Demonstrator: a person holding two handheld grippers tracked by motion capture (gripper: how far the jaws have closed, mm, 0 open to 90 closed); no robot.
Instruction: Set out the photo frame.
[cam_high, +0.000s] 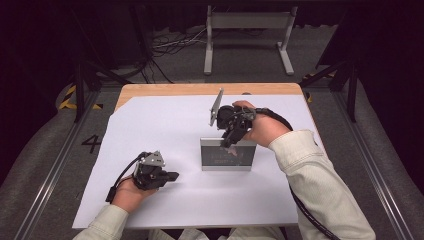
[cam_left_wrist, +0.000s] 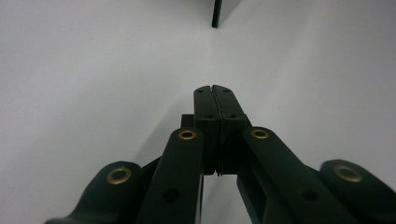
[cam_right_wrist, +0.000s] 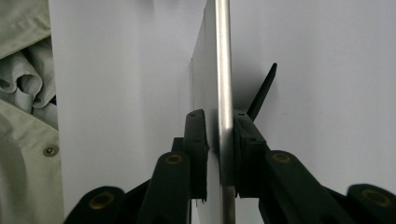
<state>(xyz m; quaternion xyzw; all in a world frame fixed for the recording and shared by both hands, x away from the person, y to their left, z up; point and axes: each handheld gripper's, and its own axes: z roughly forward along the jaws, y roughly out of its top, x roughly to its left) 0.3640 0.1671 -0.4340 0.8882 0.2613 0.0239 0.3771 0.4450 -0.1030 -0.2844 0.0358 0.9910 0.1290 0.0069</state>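
High view: nearest the person, the left gripper (cam_high: 172, 176) rests on the white sheet (cam_high: 150, 125) over the worktop (cam_high: 165, 90), its fingers pressed together on nothing. Farther on, at the sheet's middle, the silver picture frame (cam_high: 227, 159) stands upright. The right gripper (cam_high: 229, 142) comes down over its top edge. In the right gripper view the frame's edge sits between the fingers (cam_right_wrist: 196, 135), one pad against it and a thin gap at the other, so they look parted rather than clamped. The black prop leg (cam_right_wrist: 264, 88) angles out behind. Judged as letting go: widen evenly, then lift straight up without nudging the frame.
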